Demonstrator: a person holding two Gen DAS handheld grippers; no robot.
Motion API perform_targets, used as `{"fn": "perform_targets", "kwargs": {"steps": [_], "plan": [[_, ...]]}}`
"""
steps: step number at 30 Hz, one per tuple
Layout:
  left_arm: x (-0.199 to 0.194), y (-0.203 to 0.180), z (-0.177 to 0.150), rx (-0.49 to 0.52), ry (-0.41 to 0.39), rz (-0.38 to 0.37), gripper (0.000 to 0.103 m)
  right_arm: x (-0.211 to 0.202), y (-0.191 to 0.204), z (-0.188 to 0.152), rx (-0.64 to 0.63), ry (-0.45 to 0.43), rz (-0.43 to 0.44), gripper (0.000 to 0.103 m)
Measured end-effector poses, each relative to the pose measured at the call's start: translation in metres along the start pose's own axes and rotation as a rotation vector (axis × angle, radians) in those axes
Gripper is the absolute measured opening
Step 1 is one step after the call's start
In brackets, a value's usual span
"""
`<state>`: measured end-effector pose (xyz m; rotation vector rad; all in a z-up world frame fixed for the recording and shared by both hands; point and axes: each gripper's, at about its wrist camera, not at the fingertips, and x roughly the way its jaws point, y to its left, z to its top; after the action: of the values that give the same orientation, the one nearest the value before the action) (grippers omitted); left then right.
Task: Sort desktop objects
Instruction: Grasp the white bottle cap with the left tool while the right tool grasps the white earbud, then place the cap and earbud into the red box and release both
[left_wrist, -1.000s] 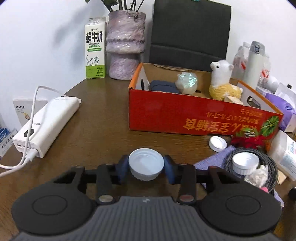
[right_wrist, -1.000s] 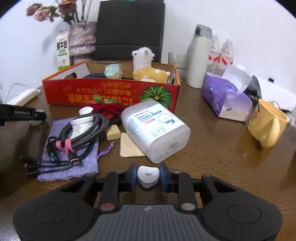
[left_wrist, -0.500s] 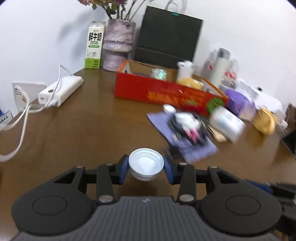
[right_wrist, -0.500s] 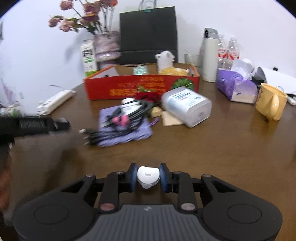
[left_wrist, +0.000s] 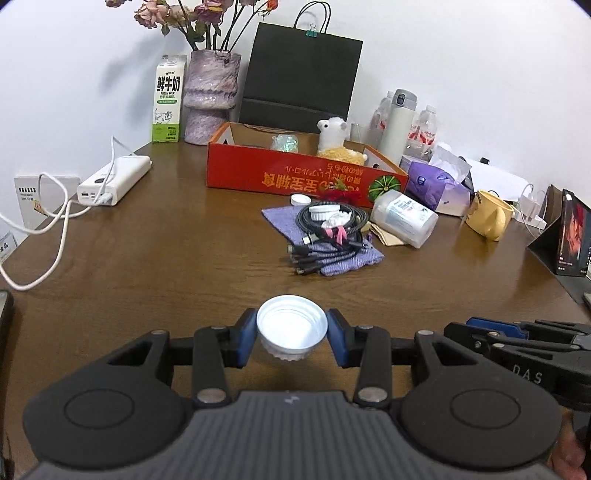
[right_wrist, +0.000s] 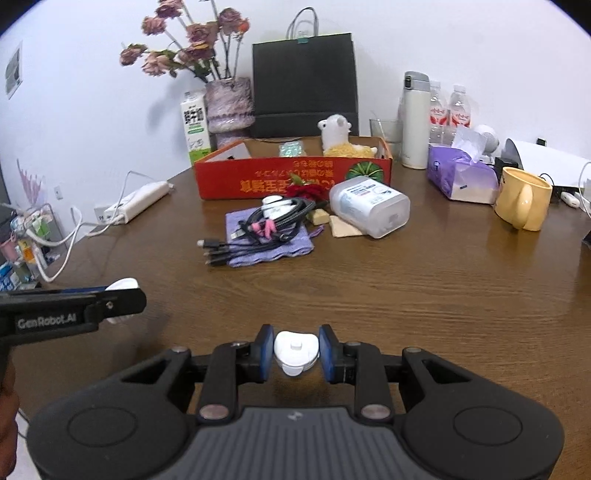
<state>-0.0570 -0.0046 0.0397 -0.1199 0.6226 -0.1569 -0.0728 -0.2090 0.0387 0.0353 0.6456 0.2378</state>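
Observation:
My left gripper (left_wrist: 291, 334) is shut on a white round cap (left_wrist: 291, 328), open side up, held above the near table. My right gripper (right_wrist: 295, 350) is shut on a small white heart-shaped piece (right_wrist: 295, 349) with a stud on top. The left gripper also shows in the right wrist view (right_wrist: 122, 299), at my left. The red cardboard box (left_wrist: 306, 177) stands far across the table with a plush alpaca (left_wrist: 338, 142) inside. In front of it lie a purple cloth (left_wrist: 321, 240), a coiled black cable bundle (left_wrist: 325, 229) and a clear wipes tub (left_wrist: 404, 218).
A white power bank (left_wrist: 114, 179) with cable lies far left. A milk carton (left_wrist: 168, 103), flower vase (left_wrist: 210, 99) and black bag (left_wrist: 299, 74) stand at the back. A yellow mug (left_wrist: 489, 219), tissue pack (left_wrist: 436, 184), thermos (left_wrist: 397, 125) and tablet (left_wrist: 572, 240) are at the right.
Both grippers have pulled back from the box and clutter toward the near table edge, each still holding its white piece. The box and cables now look much farther away.

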Motion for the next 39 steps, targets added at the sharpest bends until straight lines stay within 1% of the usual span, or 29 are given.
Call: {"fn": "perform_targets", "kwargs": {"steps": [3, 6, 8, 10, 11, 13, 14, 16, 17, 18, 19, 20, 21, 23, 25, 26, 27, 28, 29, 31, 32, 34, 35, 36, 37, 38, 39], "plan": [[0.005, 0.002, 0.014, -0.007, -0.002, -0.018, 0.041, 0.004, -0.009, 0.008, 0.037, 0.006, 0.019, 0.025], [0.016, 0.007, 0.043, -0.006, -0.01, -0.05, 0.041, 0.005, -0.014, 0.029, 0.05, -0.014, 0.031, 0.025], [0.025, 0.01, 0.071, 0.001, -0.014, -0.059, 0.041, 0.008, -0.015, 0.05, 0.034, -0.045, 0.031, 0.025], [0.035, 0.016, 0.101, -0.009, -0.009, -0.106, 0.041, 0.015, -0.018, 0.077, 0.02, -0.073, 0.029, 0.025], [0.042, 0.018, 0.119, -0.015, 0.001, -0.138, 0.041, 0.017, -0.02, 0.09, 0.011, -0.087, 0.029, 0.025], [0.058, 0.022, 0.158, -0.022, -0.007, -0.173, 0.041, 0.029, -0.023, 0.125, -0.007, -0.116, 0.037, 0.025], [0.071, 0.021, 0.18, -0.007, -0.009, -0.183, 0.041, 0.036, -0.023, 0.14, -0.017, -0.122, 0.04, 0.025], [0.103, 0.017, 0.219, 0.023, 0.004, -0.174, 0.041, 0.06, -0.027, 0.182, -0.024, -0.124, 0.058, 0.025], [0.12, 0.013, 0.233, 0.04, 0.01, -0.161, 0.041, 0.076, -0.029, 0.203, -0.027, -0.112, 0.073, 0.025], [0.139, 0.011, 0.246, 0.058, 0.013, -0.14, 0.041, 0.093, -0.029, 0.222, -0.039, -0.087, 0.088, 0.025], [0.16, 0.007, 0.257, 0.086, 0.029, -0.138, 0.041, 0.117, -0.03, 0.243, -0.038, -0.058, 0.103, 0.025], [0.186, 0.006, 0.267, 0.107, 0.064, -0.144, 0.041, 0.139, -0.03, 0.26, -0.043, -0.022, 0.104, 0.025], [0.216, 0.006, 0.276, 0.1, 0.106, -0.128, 0.041, 0.166, -0.031, 0.276, -0.045, 0.02, 0.101, 0.025], [0.273, 0.009, 0.287, 0.083, 0.193, -0.092, 0.041, 0.227, -0.034, 0.302, -0.027, 0.107, 0.071, 0.025], [0.318, 0.011, 0.288, 0.076, 0.265, -0.061, 0.041, 0.284, -0.042, 0.314, 0.011, 0.205, 0.032, 0.025], [0.339, 0.011, 0.286, 0.078, 0.309, -0.039, 0.041, 0.309, -0.047, 0.316, 0.035, 0.257, 0.029, 0.025], [0.354, 0.011, 0.281, 0.081, 0.344, -0.037, 0.042, 0.328, -0.053, 0.31, 0.077, 0.302, 0.036, 0.025], [0.366, 0.011, 0.277, 0.072, 0.364, -0.023, 0.042, 0.348, -0.06, 0.306, 0.117, 0.343, 0.048, 0.025], [0.374, 0.012, 0.274, 0.071, 0.361, -0.035, 0.042, 0.359, -0.063, 0.303, 0.12, 0.36, 0.037, 0.025], [0.38, 0.014, 0.274, 0.053, 0.349, -0.048, 0.045, 0.37, -0.069, 0.295, 0.14, 0.359, 0.015, 0.026], [0.381, 0.016, 0.274, 0.031, 0.359, -0.057, 0.049, 0.369, -0.07, 0.294, 0.142, 0.343, 0.017, 0.026], [0.375, 0.022, 0.276, -0.022, 0.373, -0.088, 0.059, 0.367, -0.075, 0.295, 0.168, 0.36, 0.032, 0.026], [0.37, 0.024, 0.277, -0.037, 0.373, -0.101, 0.068, 0.362, -0.077, 0.296, 0.183, 0.362, 0.043, 0.026], [0.363, 0.025, 0.279, -0.04, 0.367, -0.1, 0.081, 0.353, -0.079, 0.297, 0.189, 0.346, 0.058, 0.027], [0.354, 0.026, 0.281, -0.033, 0.355, -0.085, 0.085, 0.347, -0.082, 0.3, 0.187, 0.326, 0.068, 0.03], [0.343, 0.027, 0.284, -0.026, 0.336, -0.068, 0.087, 0.338, -0.082, 0.301, 0.184, 0.308, 0.075, 0.034], [0.334, 0.028, 0.287, -0.019, 0.321, -0.061, 0.087, 0.327, -0.083, 0.303, 0.177, 0.288, 0.071, 0.04]]}}
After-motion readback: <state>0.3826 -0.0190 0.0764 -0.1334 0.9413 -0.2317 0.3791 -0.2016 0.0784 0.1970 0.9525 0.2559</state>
